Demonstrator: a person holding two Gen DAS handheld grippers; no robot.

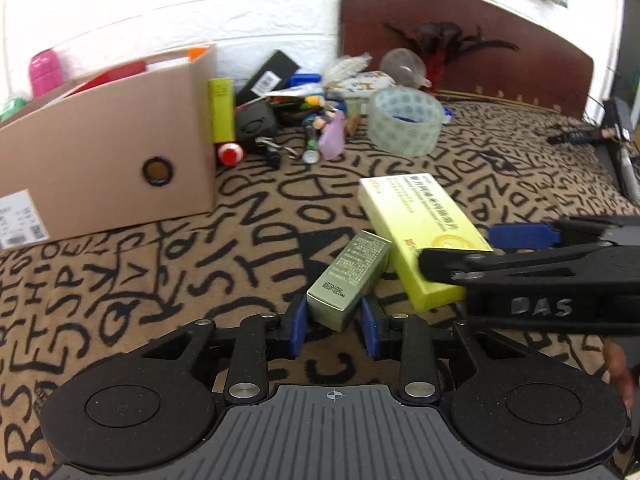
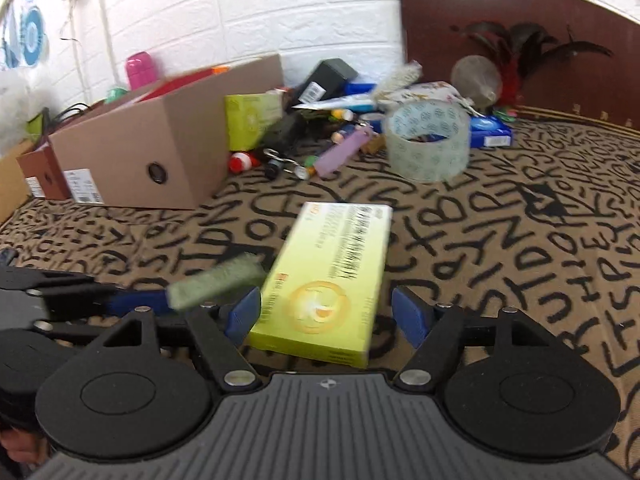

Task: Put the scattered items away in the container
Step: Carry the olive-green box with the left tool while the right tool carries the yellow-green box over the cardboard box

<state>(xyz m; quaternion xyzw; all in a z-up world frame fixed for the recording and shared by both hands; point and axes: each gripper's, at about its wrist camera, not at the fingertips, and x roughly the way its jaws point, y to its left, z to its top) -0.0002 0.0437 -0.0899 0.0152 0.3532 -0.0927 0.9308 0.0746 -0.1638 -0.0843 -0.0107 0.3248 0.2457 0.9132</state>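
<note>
The tidying looks barely underway. The open brown cardboard box (image 1: 120, 152) that serves as the container sits at the far left of the bed, against the white wall, with something red and white already showing above its rim; what else it holds cannot be seen. The left gripper (image 1: 334, 322) has its jaws pinching a small olive-green carton (image 1: 348, 280) at the near end, so this piece is gripped but not yet carried over to the box. The right gripper (image 2: 326, 314) has its jaws spread on either side of a flat yellow-green medicine box (image 2: 324, 280) lying on the letter-patterned brown bedspread (image 2: 520, 248), the pads clear of its sides, so that one is not yet grasped. Much is left: a clear roll of packing tape (image 1: 404, 120) stands near the wooden headboard, and a heap of small clutter (image 1: 296, 120) lies just beside the container's right wall.
</note>
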